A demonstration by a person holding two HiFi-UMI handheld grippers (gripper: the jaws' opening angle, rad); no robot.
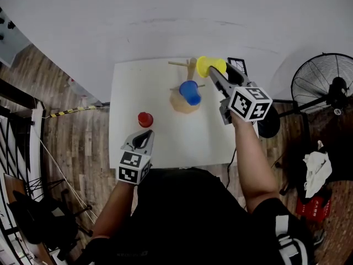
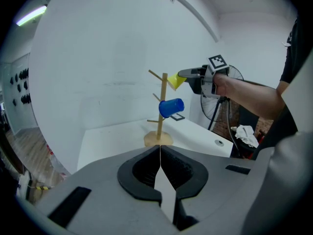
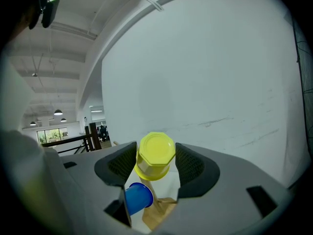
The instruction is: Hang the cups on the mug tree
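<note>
3 views here. the head cam sits up high and looks steeply down past the person's arms, so it gets the whole white tabletop plus the floor around it. the left tool cam sits low by the near edge and faces across the tabletop to the wall, with the mug tree well off. the right tool cam is close in, about level, facing the wall, with the yellow cup right at the lens. all 3 share the tree and the blue cup.

Wooden mug tree; smooth plastic yellow cup
</note>
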